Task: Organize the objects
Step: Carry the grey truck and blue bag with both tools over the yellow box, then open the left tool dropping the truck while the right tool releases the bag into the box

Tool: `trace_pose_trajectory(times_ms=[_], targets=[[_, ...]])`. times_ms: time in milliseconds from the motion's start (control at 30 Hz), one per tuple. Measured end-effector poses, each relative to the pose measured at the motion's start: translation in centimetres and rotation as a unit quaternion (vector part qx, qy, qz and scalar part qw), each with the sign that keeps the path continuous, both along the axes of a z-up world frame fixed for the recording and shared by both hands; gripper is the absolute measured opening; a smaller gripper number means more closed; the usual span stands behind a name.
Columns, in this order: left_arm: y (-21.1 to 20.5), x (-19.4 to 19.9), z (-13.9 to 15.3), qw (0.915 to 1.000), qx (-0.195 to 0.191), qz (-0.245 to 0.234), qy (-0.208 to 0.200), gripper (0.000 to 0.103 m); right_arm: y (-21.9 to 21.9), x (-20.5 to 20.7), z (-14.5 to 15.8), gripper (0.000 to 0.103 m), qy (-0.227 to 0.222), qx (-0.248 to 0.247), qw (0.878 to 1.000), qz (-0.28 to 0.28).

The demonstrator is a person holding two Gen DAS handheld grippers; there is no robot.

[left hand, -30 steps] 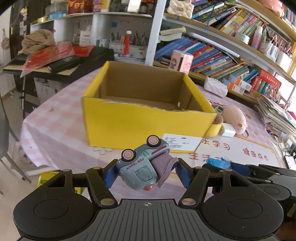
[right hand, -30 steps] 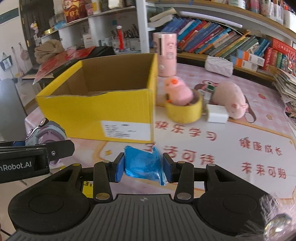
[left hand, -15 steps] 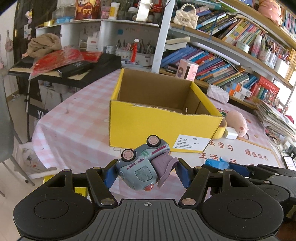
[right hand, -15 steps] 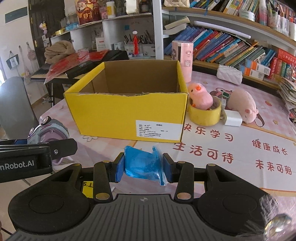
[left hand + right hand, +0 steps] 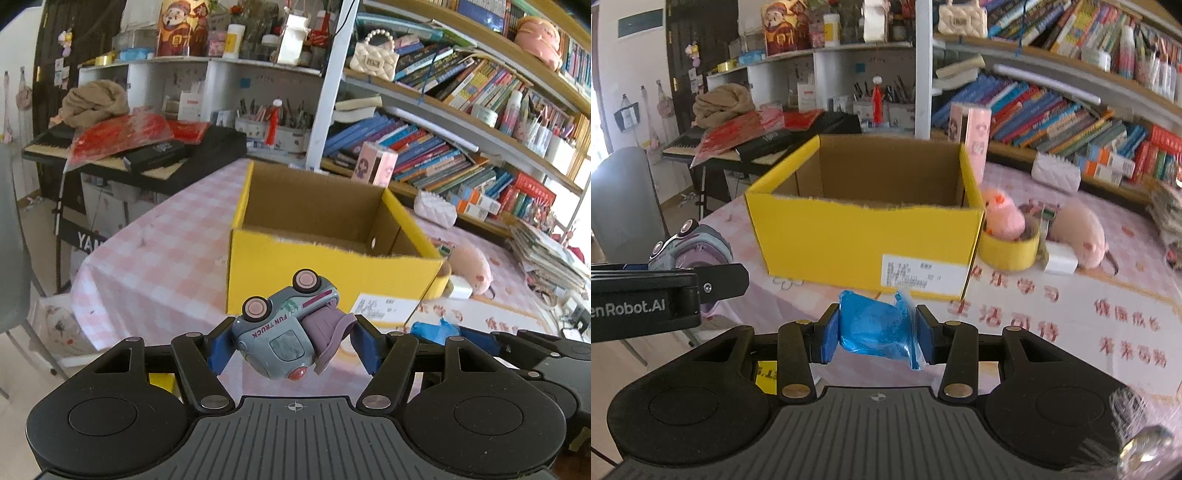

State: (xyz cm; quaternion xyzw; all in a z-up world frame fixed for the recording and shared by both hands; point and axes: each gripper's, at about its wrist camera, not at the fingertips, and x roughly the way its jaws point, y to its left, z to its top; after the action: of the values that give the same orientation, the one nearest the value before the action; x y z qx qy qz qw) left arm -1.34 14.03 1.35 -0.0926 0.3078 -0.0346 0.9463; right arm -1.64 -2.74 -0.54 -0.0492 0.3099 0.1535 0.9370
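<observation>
A round table point(image 5: 155, 258) with a pink and white checked cloth stands in a crowded room, and far behind it are long shelves point(image 5: 461, 122) full of colourful books. To the far left a black keyboard point(image 5: 155, 155) holds red bags and a brown cloth. On the table sits a yellow box point(image 5: 325, 273), open on top, brown inside, with a white label on its near side. Right of the box are a yellow tape roll point(image 5: 1008, 251) with a pink chick toy point(image 5: 1001, 218) in it, a white block and a pink plush pig point(image 5: 1078, 232). The left gripper point(image 5: 293, 341) holds a grey toy truck point(image 5: 284, 328) up in the air, near the front of the box. The truck has pink wheels and a purple back part. It is tipped over, wheels up, with its long side running from near left to far right. The right gripper point(image 5: 875, 330) squeezes a crinkly blue packet point(image 5: 877, 326) tight, just right of the truck and in front of the box's label.
</observation>
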Motion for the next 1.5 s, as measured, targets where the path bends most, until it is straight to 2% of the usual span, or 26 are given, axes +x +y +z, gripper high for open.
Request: trace_pose_trajectory(times_ms=[300,567,800,933,1233,1500], targets=[[-1.0,3.7,2.6,0.9985,0.018,0.004,-0.051,0.066,-0.7,3.7,3.0,0.040,-0.066,0.002,0.998,0.000],[-1.8,9.4,2.7,0.9979,0.032,0.026,-0.051,0.066,-0.9,10.3,3.5,0.040,-0.078,0.001,0.997,0.014],[-2.8,13.6,1.5,0.9977,0.044,0.042,-0.029,0.066,-0.7,16.0,1.9,0.040,-0.062,-0.034,0.996,0.049],[-3.4,15.5,0.5,0.9974,0.052,0.049,-0.010,0.066,-0.2,18.4,0.7,0.039,-0.045,-0.060,0.993,0.091],[-4.6,18.6,-0.9,0.9956,0.070,0.058,0.020,0.066,0.9,21.3,-1.1,0.039,-0.027,-0.112,0.979,0.168],[-5.3,19.9,-2.1,0.9933,0.086,0.065,0.044,0.066,0.9,22.8,-2.3,0.039,0.005,-0.129,0.968,0.214]])
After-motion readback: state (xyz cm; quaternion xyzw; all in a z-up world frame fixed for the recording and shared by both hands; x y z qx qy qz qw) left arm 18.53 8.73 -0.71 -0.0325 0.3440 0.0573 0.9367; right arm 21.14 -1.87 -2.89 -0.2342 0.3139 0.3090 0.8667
